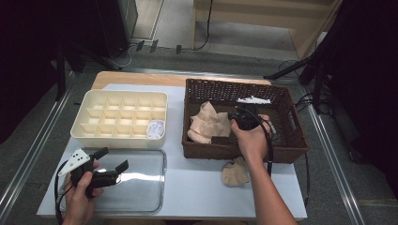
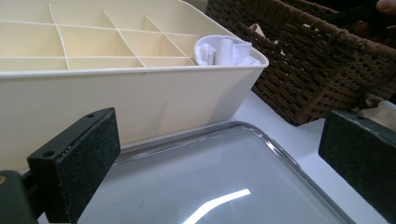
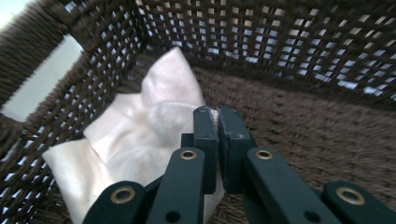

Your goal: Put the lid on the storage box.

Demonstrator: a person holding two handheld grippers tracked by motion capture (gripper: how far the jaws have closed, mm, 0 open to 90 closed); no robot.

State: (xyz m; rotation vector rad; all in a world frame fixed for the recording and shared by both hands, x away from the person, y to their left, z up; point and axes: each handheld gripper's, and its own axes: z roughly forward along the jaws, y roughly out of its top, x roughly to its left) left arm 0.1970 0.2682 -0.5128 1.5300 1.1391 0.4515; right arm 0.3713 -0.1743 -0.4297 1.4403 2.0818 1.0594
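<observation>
Sorting socks from the wicker basket [image 1: 286, 140] into the divided organizer box [image 1: 94, 133], by the look of it; step in hand: picking a beige sock [image 1: 206, 124] out of the basket's left half. Right gripper [image 3: 218, 116] down inside the basket, jaws together, clamped on a fold of that sock. Left gripper [image 1: 112, 161] near left, over the clear tray [image 1: 150, 197], jaws apart, nothing between them.

Next, probably: lifting clear of the basket rim, carrying left to a free cell without snagging the weave.

Pinch itself visible from the right gripper view; hidden under the hand from above. White sock [image 2: 224, 50] in the organizer's near right cell clearest from the left gripper view. Second beige sock [image 1: 236, 172] on the table, just near of the basket, seen from above.
</observation>
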